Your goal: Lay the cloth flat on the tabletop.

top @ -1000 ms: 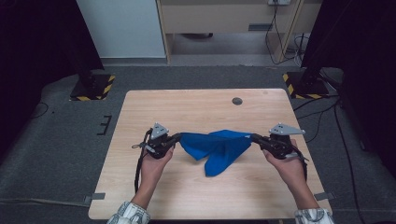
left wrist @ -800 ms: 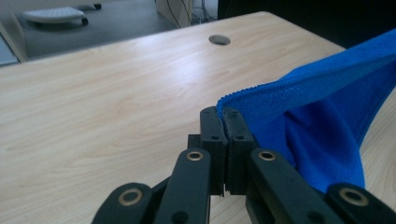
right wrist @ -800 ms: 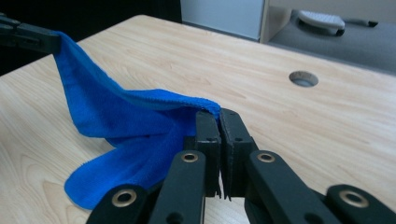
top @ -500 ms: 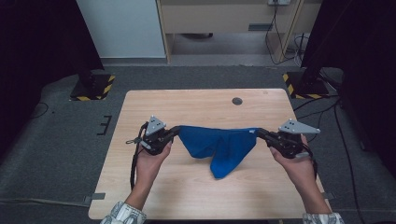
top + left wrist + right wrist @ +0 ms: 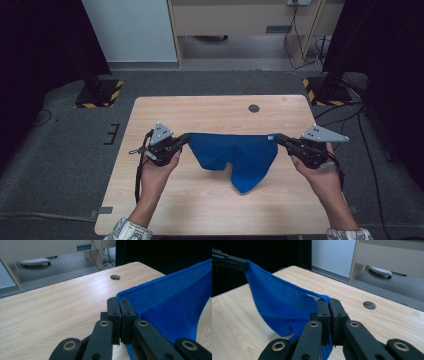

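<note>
A light wooden table (image 5: 200,210) stands on a grey carpeted floor (image 5: 65,160), with a pale panel (image 5: 132,30) and a wooden desk frame (image 5: 240,20) behind it and dark stands with yellow-and-black striped bases (image 5: 97,95) at either far corner. A round cable hole (image 5: 254,108) sits in the tabletop near its far edge; something small and yellowish shows inside it in the left gripper view (image 5: 115,277), too small to tell what. That hole is the one hollow thing on the table.

A blue cloth (image 5: 235,152) hangs over the middle of the table, stretched between the two tools. Its top edge runs nearly straight from one to the other, and the rest sags below in folds, the lowest corner pointing toward the person's side and lying close to or on the wood; which of the two cannot be told.

The left gripper (image 5: 186,139) has its jaws pressed together on the cloth's left top corner; in the left gripper view (image 5: 119,305) the black pads meet with the blue terry edge (image 5: 175,302) pinched between them. The right gripper (image 5: 278,138) is likewise clamped on the opposite top corner, and in the right gripper view (image 5: 329,305) the pads close on the cloth (image 5: 279,307) beside a small white label (image 5: 313,297) sewn at that corner. The left tool's jaws (image 5: 227,261) show at the cloth's far end in that view.

Each tool carries a grey three-cornered plate (image 5: 161,133) on top, and a hand grips each from below, forearms coming in from the near edge in patterned sleeves (image 5: 127,231).
</note>
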